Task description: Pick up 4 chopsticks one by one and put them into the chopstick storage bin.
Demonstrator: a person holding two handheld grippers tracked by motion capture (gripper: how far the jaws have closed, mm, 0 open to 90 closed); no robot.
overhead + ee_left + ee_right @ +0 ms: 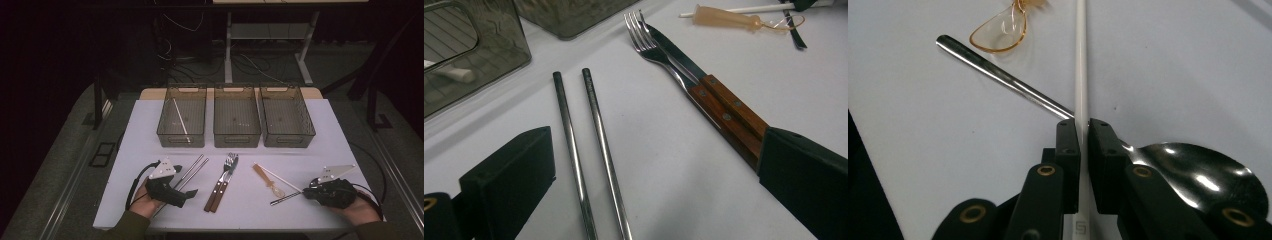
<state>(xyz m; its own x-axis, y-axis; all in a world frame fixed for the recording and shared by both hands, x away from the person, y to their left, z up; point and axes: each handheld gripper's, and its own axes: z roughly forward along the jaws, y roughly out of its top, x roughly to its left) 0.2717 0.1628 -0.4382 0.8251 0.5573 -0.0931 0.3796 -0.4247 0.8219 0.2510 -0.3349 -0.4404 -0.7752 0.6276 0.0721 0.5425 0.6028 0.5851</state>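
Item: white chopstick (pixel 1081 60), pinched between the closed jaws of the right gripper (pixel 1084 125) at the table's (pixel 320 150) five o'clock corner, running away toward twelve o'clock from the jaws, across the handle of a metal spoon (pixel 1198 175) beneath. Handling note: lift straight and level, gripping firmly so the thin stick does not pivot or drag the spoon and the amber plastic spoon (pixel 998 31) at eleven o'clock. Left gripper (pixel 186 196): jaws spread, empty, straddling two metal chopsticks (pixel 594 150); matching white stick already in the left bin (pixel 182 117).
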